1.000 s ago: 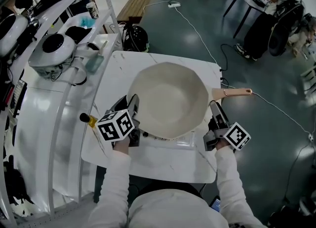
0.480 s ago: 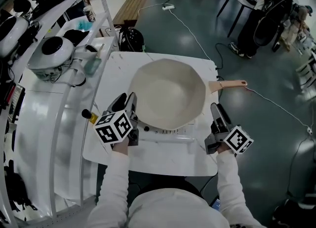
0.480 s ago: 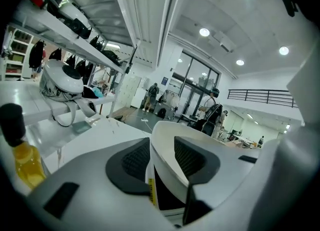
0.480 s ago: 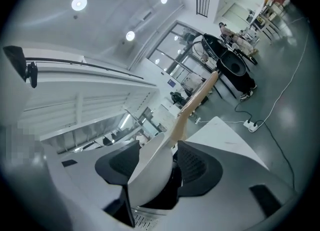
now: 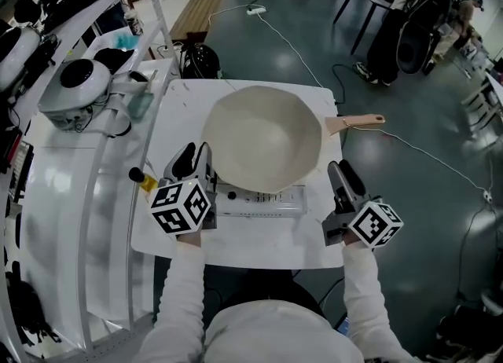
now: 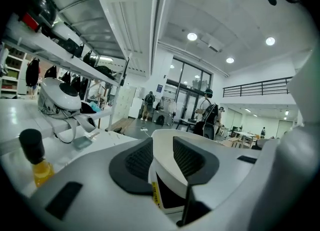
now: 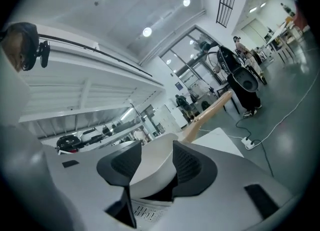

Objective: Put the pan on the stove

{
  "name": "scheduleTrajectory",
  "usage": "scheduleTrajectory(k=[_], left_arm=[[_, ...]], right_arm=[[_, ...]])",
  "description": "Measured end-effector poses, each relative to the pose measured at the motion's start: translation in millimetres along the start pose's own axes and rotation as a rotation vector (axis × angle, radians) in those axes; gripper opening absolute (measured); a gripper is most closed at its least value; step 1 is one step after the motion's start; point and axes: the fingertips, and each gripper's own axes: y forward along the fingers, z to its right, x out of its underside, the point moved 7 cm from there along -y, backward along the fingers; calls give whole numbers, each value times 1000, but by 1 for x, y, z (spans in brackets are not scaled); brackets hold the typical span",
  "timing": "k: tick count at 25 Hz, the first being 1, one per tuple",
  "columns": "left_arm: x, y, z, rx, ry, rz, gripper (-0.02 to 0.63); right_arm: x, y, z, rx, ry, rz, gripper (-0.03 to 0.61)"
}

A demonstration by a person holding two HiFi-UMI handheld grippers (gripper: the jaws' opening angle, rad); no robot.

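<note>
The cream pan (image 5: 263, 137) sits on the flat white stove (image 5: 259, 200) on the table, its wooden handle (image 5: 357, 122) pointing right. My left gripper (image 5: 195, 159) lies close beside the pan's left rim, jaws closing a little; its pads do not press on anything. In the left gripper view the pan wall (image 6: 167, 175) shows through the gap just ahead of the left gripper (image 6: 162, 147). My right gripper (image 5: 339, 173) hangs off the pan's front right, apart from it, its jaws also closing with nothing between them. In the right gripper view the pan (image 7: 150, 175) and its handle (image 7: 210, 110) lie beyond the right gripper (image 7: 152, 157).
A small yellow bottle with a black cap (image 5: 141, 179) stands at the white table's (image 5: 236, 247) left edge. A white rack (image 5: 94, 196) with a round appliance (image 5: 75, 86) runs along the left. A black helmet (image 5: 198, 61) and cables lie on the floor behind.
Both grippers have drawn back from the pan toward me. The left one was at the pan's left rim a second ago. The pan stays on the stove.
</note>
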Motion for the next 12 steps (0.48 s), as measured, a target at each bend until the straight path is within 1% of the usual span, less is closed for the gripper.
scheduleTrajectory(k=[2,8,12], left_arm=[[-2,-5,3,1,18,11,137],[-6,-20,17,15,50,51,81],[-7,-29,31,36,101,66,48]], right_arm=[[-2,-2,-8,-7,-33,0,201],[-4,-10,-16,-6,-124,5,102],[-5,-13,-19,0,-177,4,48]])
